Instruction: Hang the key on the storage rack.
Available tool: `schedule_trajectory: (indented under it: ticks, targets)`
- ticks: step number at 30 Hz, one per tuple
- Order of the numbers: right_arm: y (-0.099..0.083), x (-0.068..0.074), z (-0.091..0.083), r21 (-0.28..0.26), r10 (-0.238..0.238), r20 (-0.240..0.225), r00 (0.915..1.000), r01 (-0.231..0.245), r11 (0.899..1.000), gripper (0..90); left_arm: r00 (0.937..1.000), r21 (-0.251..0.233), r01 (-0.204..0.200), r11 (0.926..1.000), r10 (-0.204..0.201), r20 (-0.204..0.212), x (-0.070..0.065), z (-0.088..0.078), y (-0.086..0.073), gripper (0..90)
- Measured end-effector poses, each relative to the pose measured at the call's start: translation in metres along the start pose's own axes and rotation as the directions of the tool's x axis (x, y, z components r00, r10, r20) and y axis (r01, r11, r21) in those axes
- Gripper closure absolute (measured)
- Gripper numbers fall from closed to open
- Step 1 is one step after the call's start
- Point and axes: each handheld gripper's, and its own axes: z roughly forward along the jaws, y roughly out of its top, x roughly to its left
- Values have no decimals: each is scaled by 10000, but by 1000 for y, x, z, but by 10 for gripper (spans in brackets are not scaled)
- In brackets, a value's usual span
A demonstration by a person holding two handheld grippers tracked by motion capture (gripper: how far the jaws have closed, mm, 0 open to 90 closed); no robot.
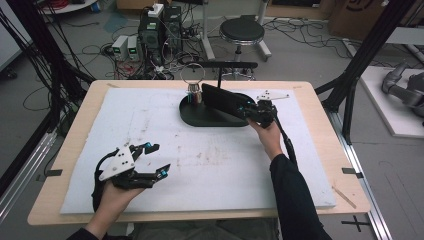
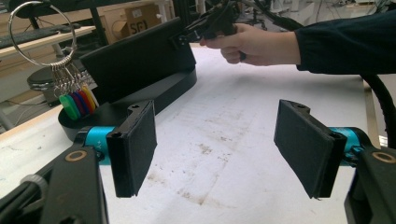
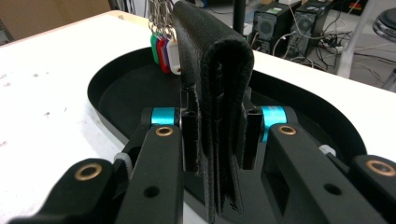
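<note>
Wallet (image 3: pixel 212 93) stands clamped on edge in the right gripper (image 1: pixel 248 109) over the black tray (image 1: pixel 200 119); lower it gently, clear of the key ring (image 1: pixel 193 75), while the left gripper (image 1: pixel 156 159) rests wide open.

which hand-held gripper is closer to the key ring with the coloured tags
The right hand-held gripper. It is clamped on the black wallet over the tray, just beside the key ring. The left hand-held gripper hangs open at the near-left of the table, well away.

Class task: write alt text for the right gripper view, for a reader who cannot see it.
The right gripper clamps a folded black wallet upright between its two black jaws, above an oval black tray on a white table. Coloured key tags hang behind the wallet.
</note>
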Motion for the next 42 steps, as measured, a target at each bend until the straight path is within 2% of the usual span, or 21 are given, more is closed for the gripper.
schedule_trajectory:
  ticks: [6, 17, 23, 30, 35, 42]
  targets:
    - [0, 2, 11, -134, -73, 25, 10000, 73, 9999, 768, 10000, 62, 7, 10000, -8, 74, -1, 0, -1, 297]
    - [-7, -12, 18, -90, 13, -55, 10000, -14, 10000, 761, 9998, 17, -25, 10000, 25, 174, -4, 1, -1, 298]
    - [-11, -17, 18, 424, 225, 27, 9997, -226, 9988, 745, 9997, 42, -79, 10000, 78, 212, -5, 1, 0, 298]
    - [-13, -19, 18, 1045, 46, 300, 9995, -77, 9945, 712, 9998, 67, -85, 9999, 84, 207, -5, 2, -1, 297]
    - [-14, -19, 18, 1185, 130, 298, 9995, -164, 9928, 706, 9998, 92, -83, 9999, 81, 181, -4, 2, -1, 297]
    - [-12, -17, 17, 1267, -37, 495, 9988, -26, 9919, 661, 9998, 125, -93, 9999, 91, 180, -5, 2, -2, 297]
